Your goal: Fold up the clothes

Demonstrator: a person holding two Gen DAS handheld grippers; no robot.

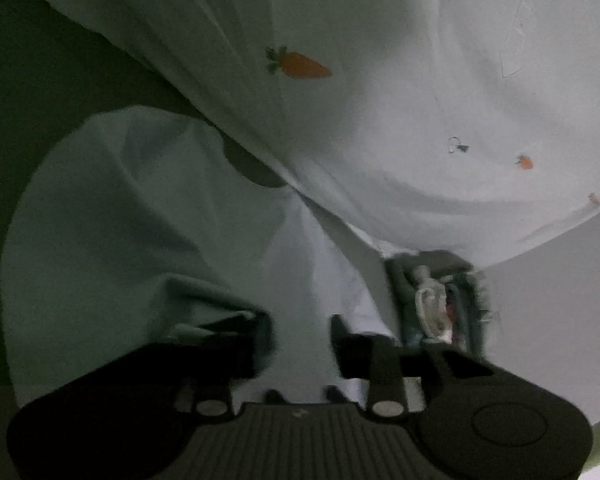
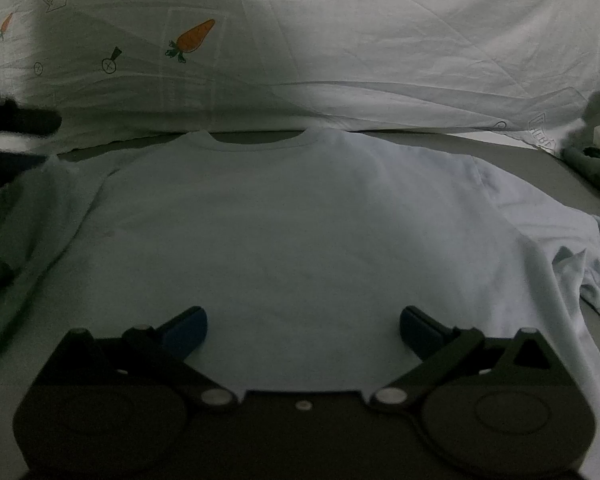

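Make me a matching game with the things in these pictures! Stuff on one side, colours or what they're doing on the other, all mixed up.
Things:
1. T-shirt
2. Carrot print
3. Right claw
4. Quilt

Colours or states:
A. orange
B. wide open, nothing in it
C. white with little drawings, lying behind the shirt
D. pale blue, spread flat, neckline away from the camera

Pairs: 1-D, 2-A, 3-B, 4-C

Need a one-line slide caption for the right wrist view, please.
Right gripper, jaws wide open, over a pale blue T-shirt spread flat before a carrot-print sheet.
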